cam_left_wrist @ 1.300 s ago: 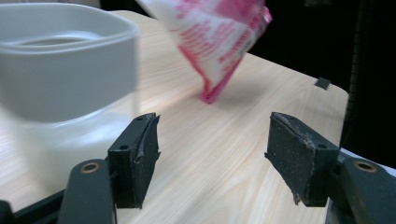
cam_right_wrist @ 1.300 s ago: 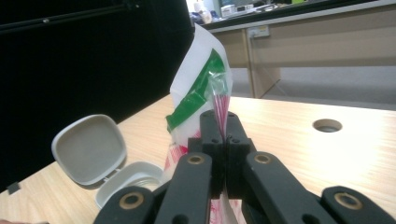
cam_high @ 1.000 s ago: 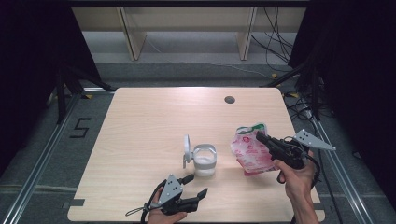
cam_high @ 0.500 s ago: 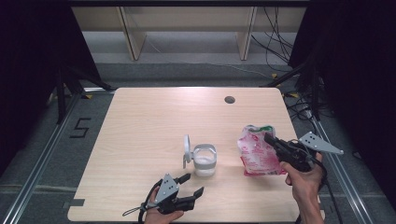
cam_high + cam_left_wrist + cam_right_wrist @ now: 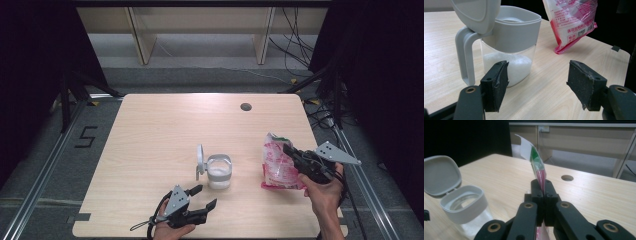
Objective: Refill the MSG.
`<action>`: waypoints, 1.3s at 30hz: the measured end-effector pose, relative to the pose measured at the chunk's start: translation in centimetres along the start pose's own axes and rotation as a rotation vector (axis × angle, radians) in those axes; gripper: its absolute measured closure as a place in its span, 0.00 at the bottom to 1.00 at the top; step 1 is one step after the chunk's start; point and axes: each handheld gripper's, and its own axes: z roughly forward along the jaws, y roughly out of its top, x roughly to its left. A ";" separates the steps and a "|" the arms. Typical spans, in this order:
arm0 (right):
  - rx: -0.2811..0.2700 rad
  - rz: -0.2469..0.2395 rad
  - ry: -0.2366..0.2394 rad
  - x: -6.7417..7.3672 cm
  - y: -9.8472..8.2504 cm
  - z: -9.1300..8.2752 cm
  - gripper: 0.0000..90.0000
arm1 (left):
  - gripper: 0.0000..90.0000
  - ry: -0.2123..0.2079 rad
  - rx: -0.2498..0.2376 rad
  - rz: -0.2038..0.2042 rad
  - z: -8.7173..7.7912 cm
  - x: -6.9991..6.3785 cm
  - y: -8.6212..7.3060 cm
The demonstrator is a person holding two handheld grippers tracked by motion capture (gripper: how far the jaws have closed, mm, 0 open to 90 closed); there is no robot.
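**Bag pinched at right, canister open mid-counter**

While the right tool (image 5: pixel 292 152) stays out over the right part of the counter (image 5: pixel 150 135), its jaws are pressed together on the pink-and-white bag (image 5: pixel 277 167). Right gripper view: bag edge (image 5: pixel 537 168) rises out from between the closed jaws, green and white strip at top, tilted left. High view: bag sits upright-ish, its lower end at or near the counter surface; contact not certain.

Left tool (image 5: pixel 200 196) near the front edge, jaws spread wide, nothing between them. Left gripper view: both pads (image 5: pixel 496 85) hover above bare wood, pointing toward the canister (image 5: pixel 509 50).

Canister (image 5: pixel 218 171) stands near the counter's middle, just ahead of the left tool and well apart from the bag. Clear body, grey collar, grey handle. Hinged lid (image 5: pixel 200 157) flipped up and open on the left side. White granular fill in the lower part.

Round hole (image 5: pixel 245 106) in the counter toward the far right.
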 end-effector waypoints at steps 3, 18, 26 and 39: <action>0.004 -0.003 -0.004 -0.2 -0.3 0.4 1.00 | 0.36 0.000 -0.011 -0.007 0.0 0.0 0.1; 0.071 -0.007 -0.073 -1.5 -1.7 1.4 1.00 | 0.35 0.001 -0.004 0.007 -0.1 0.3 0.1; 0.081 -0.025 -0.080 -1.7 -2.4 2.1 1.00 | 0.35 0.011 -0.005 0.005 -0.3 0.4 0.3; 0.134 0.046 -0.109 -2.2 -3.6 2.3 1.00 | 0.34 0.003 -0.024 -0.001 -0.2 0.4 0.4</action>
